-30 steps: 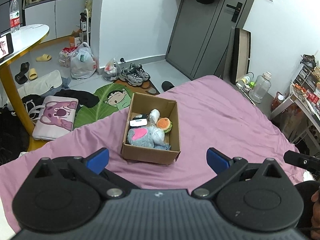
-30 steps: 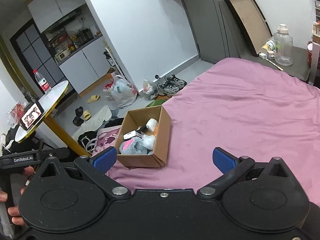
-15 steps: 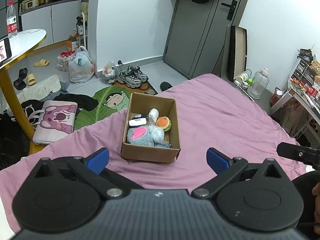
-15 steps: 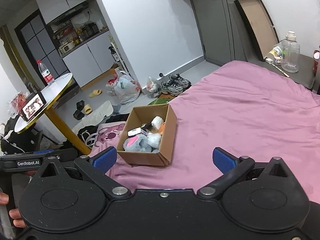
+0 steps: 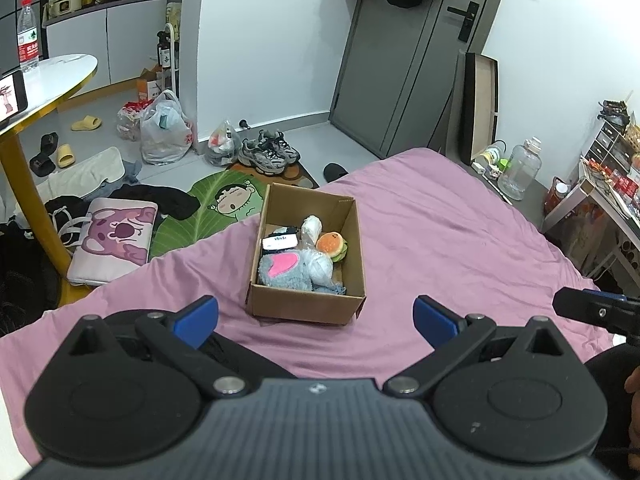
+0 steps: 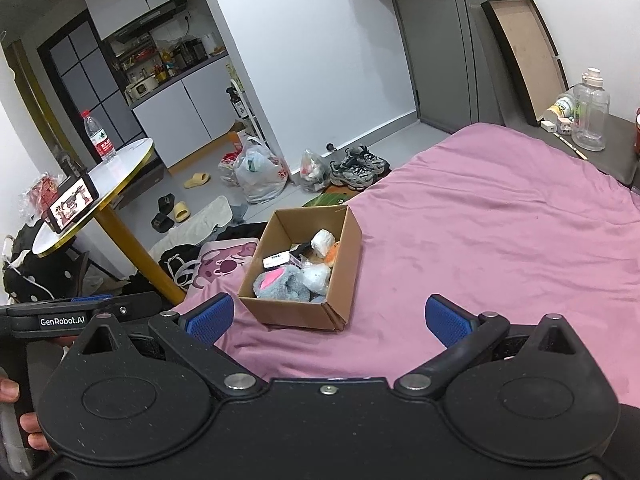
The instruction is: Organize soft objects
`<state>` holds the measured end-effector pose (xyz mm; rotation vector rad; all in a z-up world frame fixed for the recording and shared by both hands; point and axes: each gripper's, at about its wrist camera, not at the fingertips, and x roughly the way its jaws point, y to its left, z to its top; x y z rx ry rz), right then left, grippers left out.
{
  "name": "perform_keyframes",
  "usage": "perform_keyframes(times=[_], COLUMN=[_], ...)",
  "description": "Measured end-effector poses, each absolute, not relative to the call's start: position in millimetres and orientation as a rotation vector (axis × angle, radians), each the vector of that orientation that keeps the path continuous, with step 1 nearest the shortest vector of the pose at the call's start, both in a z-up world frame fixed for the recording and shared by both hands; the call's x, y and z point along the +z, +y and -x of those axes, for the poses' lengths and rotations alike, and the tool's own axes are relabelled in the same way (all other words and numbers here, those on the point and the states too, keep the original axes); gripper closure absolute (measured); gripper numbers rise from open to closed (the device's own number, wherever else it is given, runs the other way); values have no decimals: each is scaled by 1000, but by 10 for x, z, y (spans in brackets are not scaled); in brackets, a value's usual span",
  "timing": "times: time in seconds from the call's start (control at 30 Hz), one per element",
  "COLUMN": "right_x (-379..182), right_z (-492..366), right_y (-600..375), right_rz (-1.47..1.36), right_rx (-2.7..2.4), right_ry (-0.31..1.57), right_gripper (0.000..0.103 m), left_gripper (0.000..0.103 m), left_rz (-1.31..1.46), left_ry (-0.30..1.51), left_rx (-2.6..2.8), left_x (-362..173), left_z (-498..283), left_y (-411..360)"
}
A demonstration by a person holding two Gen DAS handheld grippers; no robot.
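Note:
A brown cardboard box (image 5: pixel 306 304) (image 6: pixel 340 264) stands on the pink bed sheet (image 5: pixel 440 248) (image 6: pixel 500 232). It holds a grey plush with a pink ear (image 5: pixel 286 268) (image 6: pixel 280 286), a burger plush (image 5: pixel 332 245), a white soft ball (image 5: pixel 320 268) (image 6: pixel 316 278), a small white roll (image 5: pixel 311 227) (image 6: pixel 322 241) and a black-and-white packet (image 5: pixel 280 242) (image 6: pixel 276 259). My left gripper (image 5: pixel 316 320) is open and empty, above the sheet just short of the box. My right gripper (image 6: pixel 327 318) is open and empty, near the box's front right corner.
The bed's left edge drops to a cluttered floor with a pink cushion (image 5: pixel 114 236), a green mat (image 5: pixel 216 208), shoes (image 5: pixel 268 154) and bags (image 5: pixel 164 130). A round white table on a yellow leg (image 5: pixel 32 80) (image 6: pixel 104 176) stands left. A shelf with bottles (image 5: pixel 520 168) is right.
Both grippers have pulled back and risen slightly, so the box looks a little smaller and farther. The jaws stay open. Nothing in the box has moved.

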<state>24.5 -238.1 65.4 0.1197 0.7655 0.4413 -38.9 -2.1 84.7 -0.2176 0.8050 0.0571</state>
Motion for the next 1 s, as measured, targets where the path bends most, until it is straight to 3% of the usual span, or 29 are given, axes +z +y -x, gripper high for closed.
perform_keyframes(times=[1.0], right_x=[704], right_z=[-231], right_y=[-2375], right_rz=[-118], right_rx=[451], right_ry=[768], right_gripper=[0], left_gripper=[0], left_rz=[219], left_ry=[812], left_rx=[62], left_x=[805], left_z=[393], left_y=[-12])
